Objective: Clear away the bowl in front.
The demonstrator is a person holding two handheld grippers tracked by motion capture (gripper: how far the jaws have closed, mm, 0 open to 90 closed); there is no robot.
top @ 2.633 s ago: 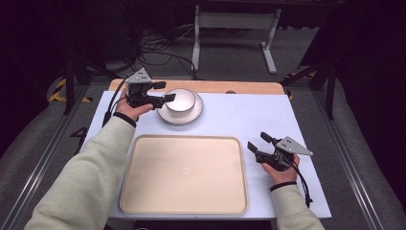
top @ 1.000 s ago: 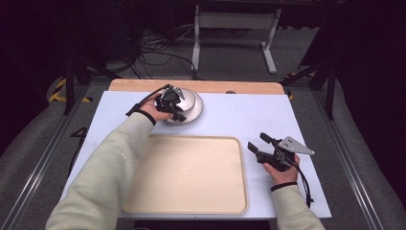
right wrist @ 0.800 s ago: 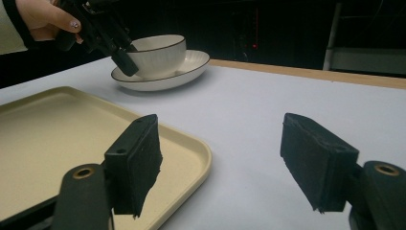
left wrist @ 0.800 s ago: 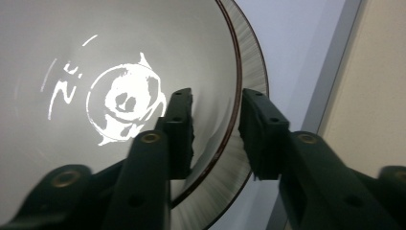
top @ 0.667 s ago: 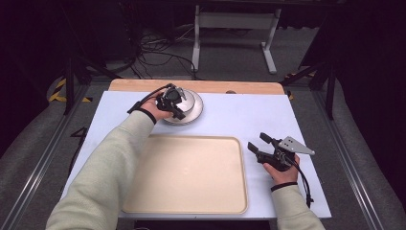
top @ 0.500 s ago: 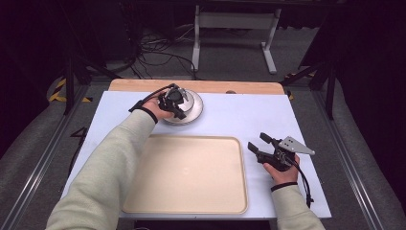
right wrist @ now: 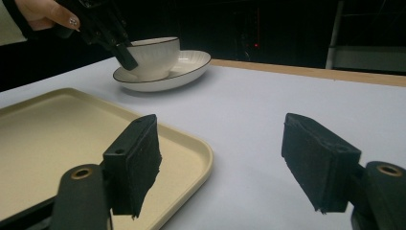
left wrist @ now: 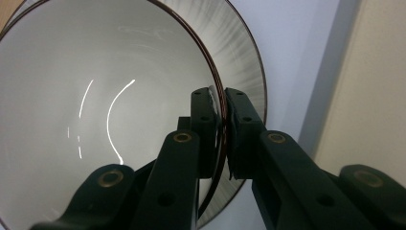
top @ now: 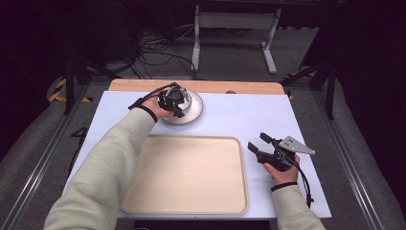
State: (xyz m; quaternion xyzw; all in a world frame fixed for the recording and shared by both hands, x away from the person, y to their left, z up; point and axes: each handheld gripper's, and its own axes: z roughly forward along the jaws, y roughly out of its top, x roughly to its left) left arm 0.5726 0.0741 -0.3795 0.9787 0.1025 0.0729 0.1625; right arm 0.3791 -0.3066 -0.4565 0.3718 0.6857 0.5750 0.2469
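In the high view we find the white dark-rimmed ceramic cup (top: pixel 183 97) largely hidden beneath the black left gripper (top: pixel 172 101).

Glossy, seemingly ceramic cup (left wrist: pixel 95 120); matt plastic tray (top: pixel 184 172); rough-padded hand-held gripper (right wrist: pixel 220 163).

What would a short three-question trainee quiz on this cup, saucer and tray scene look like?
1. True or false: the left gripper has its jaws shut on the rim of the cup.
2. What does the cup stand on: A the tray, B the saucer, C the bare table?
3. How do the right gripper's jaws stand?

Key: 1 true, one jaw inside the rim, one outside. 2 B. 3 open, with nothing between them, beside the tray's edge.
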